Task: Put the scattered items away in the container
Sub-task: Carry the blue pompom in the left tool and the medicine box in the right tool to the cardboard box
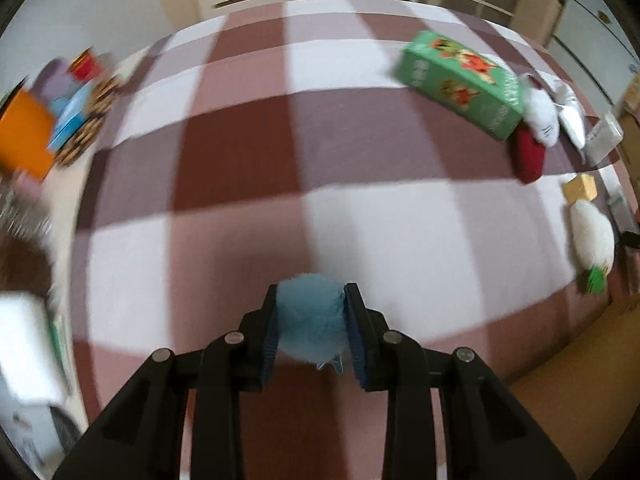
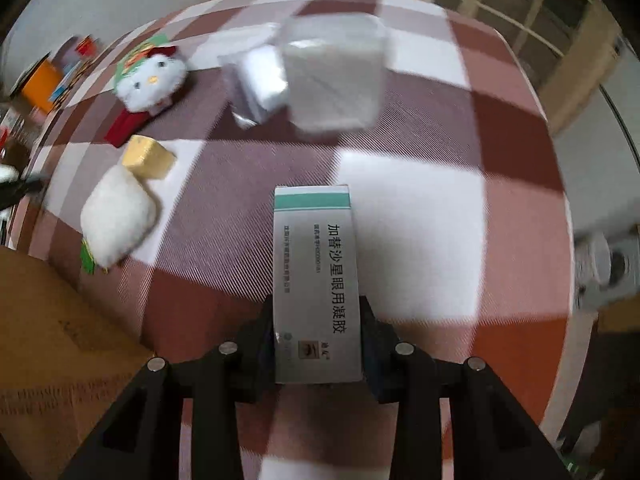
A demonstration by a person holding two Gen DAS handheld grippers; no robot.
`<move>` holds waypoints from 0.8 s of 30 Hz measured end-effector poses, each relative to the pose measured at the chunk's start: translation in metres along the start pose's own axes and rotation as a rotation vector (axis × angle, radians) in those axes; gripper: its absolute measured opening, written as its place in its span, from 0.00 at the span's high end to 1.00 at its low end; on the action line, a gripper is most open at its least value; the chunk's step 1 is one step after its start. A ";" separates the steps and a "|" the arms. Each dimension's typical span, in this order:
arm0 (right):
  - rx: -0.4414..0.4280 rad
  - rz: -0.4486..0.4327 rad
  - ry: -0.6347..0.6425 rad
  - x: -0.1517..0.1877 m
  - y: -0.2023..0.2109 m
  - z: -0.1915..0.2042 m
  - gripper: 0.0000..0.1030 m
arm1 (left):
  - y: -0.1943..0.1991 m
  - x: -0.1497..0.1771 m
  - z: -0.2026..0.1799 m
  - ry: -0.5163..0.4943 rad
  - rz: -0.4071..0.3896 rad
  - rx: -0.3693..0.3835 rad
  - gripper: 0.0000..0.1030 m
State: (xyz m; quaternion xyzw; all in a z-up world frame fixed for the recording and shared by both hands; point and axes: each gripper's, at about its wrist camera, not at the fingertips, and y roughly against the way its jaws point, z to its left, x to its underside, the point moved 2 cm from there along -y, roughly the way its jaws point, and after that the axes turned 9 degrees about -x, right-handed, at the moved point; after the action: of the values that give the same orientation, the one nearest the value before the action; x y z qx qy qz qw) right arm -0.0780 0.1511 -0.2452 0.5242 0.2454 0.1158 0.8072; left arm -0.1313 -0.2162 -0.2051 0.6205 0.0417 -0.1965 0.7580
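Observation:
My left gripper [image 1: 311,300] is shut on a fluffy blue ball [image 1: 310,321], held above the checked tablecloth [image 1: 240,160]. My right gripper [image 2: 316,312] is shut on a white medicine box [image 2: 316,280] with a teal stripe, held above the cloth. A green box [image 1: 460,80], a white cat plush [image 1: 540,114] with a red part, a yellow block [image 1: 582,187] and a white plush [image 1: 592,236] lie at the right. The right wrist view shows the cat plush [image 2: 150,78], yellow block [image 2: 148,158], white plush [image 2: 116,220] and a clear lidded box [image 2: 334,76].
An orange container [image 1: 24,136] with snack packets [image 1: 80,120] stands at the far left edge. A cardboard box [image 2: 52,340] sits at the table's near left in the right wrist view. A clear bag [image 2: 256,84] lies beside the lidded box. Chairs stand behind the table.

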 end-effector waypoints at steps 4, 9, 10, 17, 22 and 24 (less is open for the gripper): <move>0.011 -0.009 -0.120 0.027 0.025 -0.014 0.64 | 0.020 0.039 0.030 0.108 0.022 -0.033 0.70; 0.031 -0.062 -0.199 0.064 0.070 -0.015 0.64 | 0.067 0.095 0.046 0.184 -0.011 -0.085 0.70; 0.034 -0.077 -0.209 0.072 0.080 -0.012 0.64 | 0.077 0.106 0.049 0.208 -0.012 -0.088 0.70; 0.000 -0.193 -0.201 0.097 0.146 0.014 0.64 | 0.148 0.170 0.055 0.357 -0.036 -0.097 0.70; -0.040 -0.260 -0.161 0.109 0.178 0.051 0.64 | 0.198 0.177 0.032 0.396 -0.092 -0.064 0.70; -0.050 -0.286 -0.131 0.112 0.190 0.066 0.64 | 0.217 0.172 0.018 0.387 -0.120 -0.063 0.70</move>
State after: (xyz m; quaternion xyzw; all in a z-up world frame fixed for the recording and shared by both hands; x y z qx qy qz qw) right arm 0.0649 0.2292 -0.0826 0.4701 0.2614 -0.0287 0.8425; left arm 0.0993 -0.2429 -0.0534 0.6190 0.2294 -0.1171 0.7420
